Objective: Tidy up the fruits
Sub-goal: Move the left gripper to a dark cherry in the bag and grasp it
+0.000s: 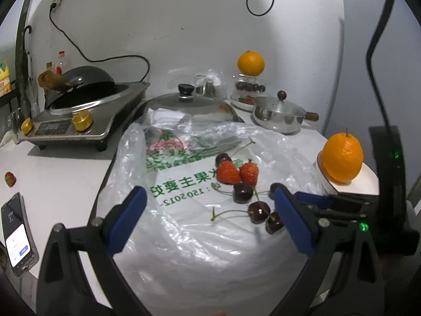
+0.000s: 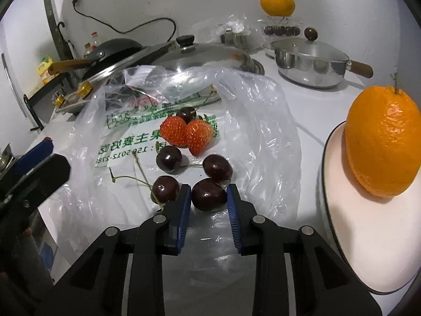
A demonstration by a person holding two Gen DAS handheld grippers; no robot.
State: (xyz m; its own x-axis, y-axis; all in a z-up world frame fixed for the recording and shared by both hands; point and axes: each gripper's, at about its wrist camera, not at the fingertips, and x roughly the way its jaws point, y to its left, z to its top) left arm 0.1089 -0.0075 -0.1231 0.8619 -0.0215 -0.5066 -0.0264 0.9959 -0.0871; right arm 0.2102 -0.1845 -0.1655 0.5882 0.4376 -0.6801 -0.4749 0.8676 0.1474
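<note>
Right gripper (image 2: 209,197), low centre of its own view, is pinching a dark cherry (image 2: 209,194) between its blue pads; no gap on either side that I can see. Left gripper (image 1: 209,212) sits spread wide over the plastic bag (image 1: 197,237), nothing between its fingers. I count more cherries close around the held one, and two strawberries (image 2: 188,133) touching each other just above them, all on the bag. One orange (image 2: 382,142) stands on a white plate (image 2: 368,250) at right of frame. Another orange (image 2: 277,2) sits upper right, atop a clear container. Steel pan (image 2: 307,65) behind.
</note>
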